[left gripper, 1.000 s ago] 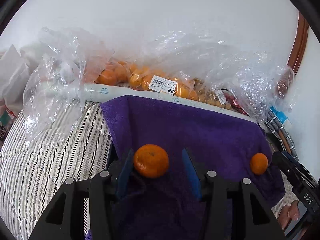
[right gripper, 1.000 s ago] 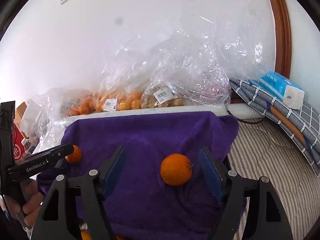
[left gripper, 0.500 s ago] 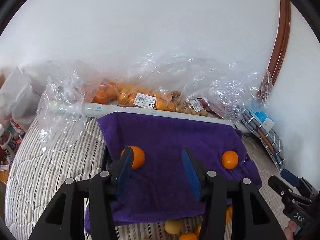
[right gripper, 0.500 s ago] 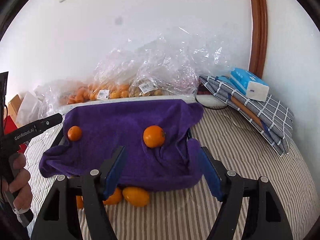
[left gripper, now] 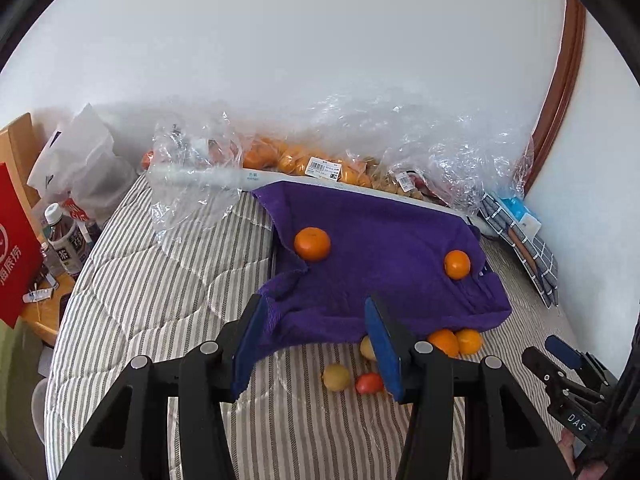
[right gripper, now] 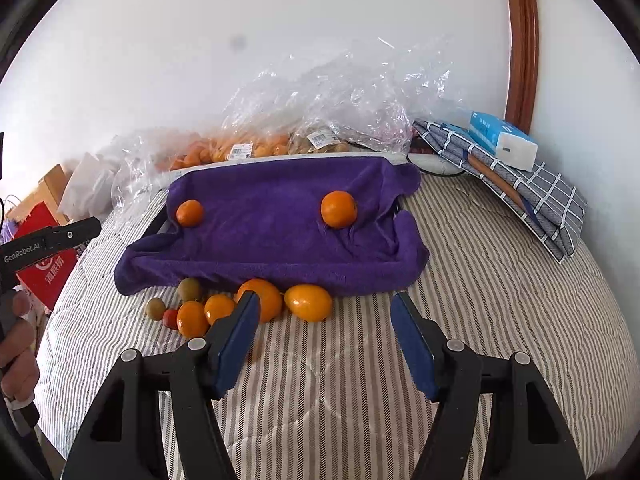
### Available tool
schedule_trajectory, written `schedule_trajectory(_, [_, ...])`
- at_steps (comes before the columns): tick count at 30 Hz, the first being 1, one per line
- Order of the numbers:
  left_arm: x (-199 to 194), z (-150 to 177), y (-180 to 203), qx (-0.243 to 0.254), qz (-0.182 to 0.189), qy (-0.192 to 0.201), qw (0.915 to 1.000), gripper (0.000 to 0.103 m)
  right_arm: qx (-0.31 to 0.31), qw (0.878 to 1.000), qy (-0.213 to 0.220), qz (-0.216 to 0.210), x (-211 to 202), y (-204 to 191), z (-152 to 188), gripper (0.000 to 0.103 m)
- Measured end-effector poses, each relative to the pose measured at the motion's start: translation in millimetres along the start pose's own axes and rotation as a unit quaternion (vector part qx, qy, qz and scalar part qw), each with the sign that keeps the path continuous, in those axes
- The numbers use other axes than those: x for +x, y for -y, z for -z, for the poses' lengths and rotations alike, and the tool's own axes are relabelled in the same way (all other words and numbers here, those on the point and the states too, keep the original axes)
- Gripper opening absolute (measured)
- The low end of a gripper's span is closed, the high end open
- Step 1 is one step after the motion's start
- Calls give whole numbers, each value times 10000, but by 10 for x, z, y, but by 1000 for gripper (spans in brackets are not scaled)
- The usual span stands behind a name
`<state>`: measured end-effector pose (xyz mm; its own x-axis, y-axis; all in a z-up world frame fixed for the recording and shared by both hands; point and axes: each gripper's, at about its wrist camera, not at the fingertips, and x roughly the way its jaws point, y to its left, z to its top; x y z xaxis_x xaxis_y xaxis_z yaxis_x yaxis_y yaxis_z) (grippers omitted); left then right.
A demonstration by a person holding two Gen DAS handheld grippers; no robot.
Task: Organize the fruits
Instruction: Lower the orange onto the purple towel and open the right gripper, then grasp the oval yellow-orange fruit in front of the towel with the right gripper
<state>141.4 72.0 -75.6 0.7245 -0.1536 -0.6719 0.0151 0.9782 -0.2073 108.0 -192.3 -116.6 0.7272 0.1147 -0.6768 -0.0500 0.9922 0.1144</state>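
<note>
Item one, purple towel (right gripper: 276,236): spread over a raised, tray-like form on the striped bed (right gripper: 500,280), front hem drooping onto the bedcover; taken here as the landmark. On the towel, toward its left end as the right wrist view shows it, a small orange (right gripper: 189,213); toward its right end, a larger orange (right gripper: 339,209); the two well apart, each sitting in a slight dent of the cloth. Just in front of the towel's front hem, on the bed, a loose cluster of fruit: one big orange (right gripper: 262,298) part-hidden by a jaw, a glossy yellow-orange oval fruit (right gripper: 308,302) touching it, two smaller oranges (right gripper: 208,314), two brownish-green round fruits (right gripper: 176,298), and a small red fruit (right gripper: 171,318). Behind the towel, against the wall, clear plastic bags of oranges (right gripper: 224,150) with price labels. To the towel's right, a folded checked cloth (right gripper: 532,196) carrying a blue tissue pack (right gripper: 502,144). Left gripper (left gripper: 316,344): jaws held wide apart, empty, hanging over the towel's front hem. Right gripper (right gripper: 326,336): jaws likewise spread wide, holding nothing, in front of the fruit cluster and clear of the towel.
</note>
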Motion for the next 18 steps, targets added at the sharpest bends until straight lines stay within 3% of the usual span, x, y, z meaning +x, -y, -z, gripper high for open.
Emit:
schedule_trajectory(3, [-34,91,-19,33,-174,84,9998,49,28,9999,30,-138,-18,-41,76,68])
schedule_trajectory(8, [59,249,-116,28,-390,-129,9992,49,-15,9999,45,-157,37,-112,207,65])
schedule_trajectory(15, [214,497,-273,0,-538,-316,9981,49,28,9992,-258,-287,288,-122,352,48])
schedule_trajectory(18, [308,564,-330,-92,-487,-440,9978,49,-69,9996,-224,-166,370,-140,342,47])
